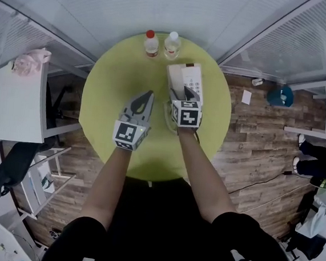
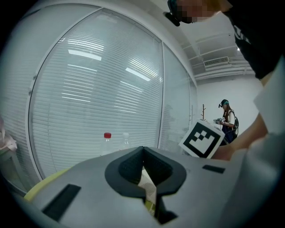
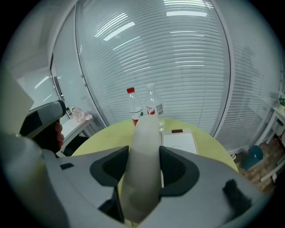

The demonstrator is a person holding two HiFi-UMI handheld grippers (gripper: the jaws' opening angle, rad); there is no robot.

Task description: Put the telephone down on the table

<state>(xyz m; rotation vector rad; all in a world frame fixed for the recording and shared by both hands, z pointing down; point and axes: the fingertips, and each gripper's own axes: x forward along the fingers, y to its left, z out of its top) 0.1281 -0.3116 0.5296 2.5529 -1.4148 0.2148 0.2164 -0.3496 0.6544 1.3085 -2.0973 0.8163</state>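
Observation:
The white telephone base (image 1: 190,76) lies on the round yellow-green table (image 1: 116,76), right of centre. My right gripper (image 1: 187,95) is shut on the white handset (image 3: 142,147), which stands up between the jaws in the right gripper view, just left of the base (image 3: 180,143). From the head view I cannot tell whether the handset (image 1: 175,81) touches the base. My left gripper (image 1: 148,96) hovers over the table's middle, left of the telephone, jaws together and holding nothing. In its own view the left gripper (image 2: 143,153) faces the window blinds.
Two plastic bottles, one red-capped (image 1: 151,43) and one white-capped (image 1: 172,43), stand at the table's far edge behind the telephone. A white side table (image 1: 16,101) and a black chair (image 1: 10,170) are at the left. A person (image 2: 228,120) stands far off.

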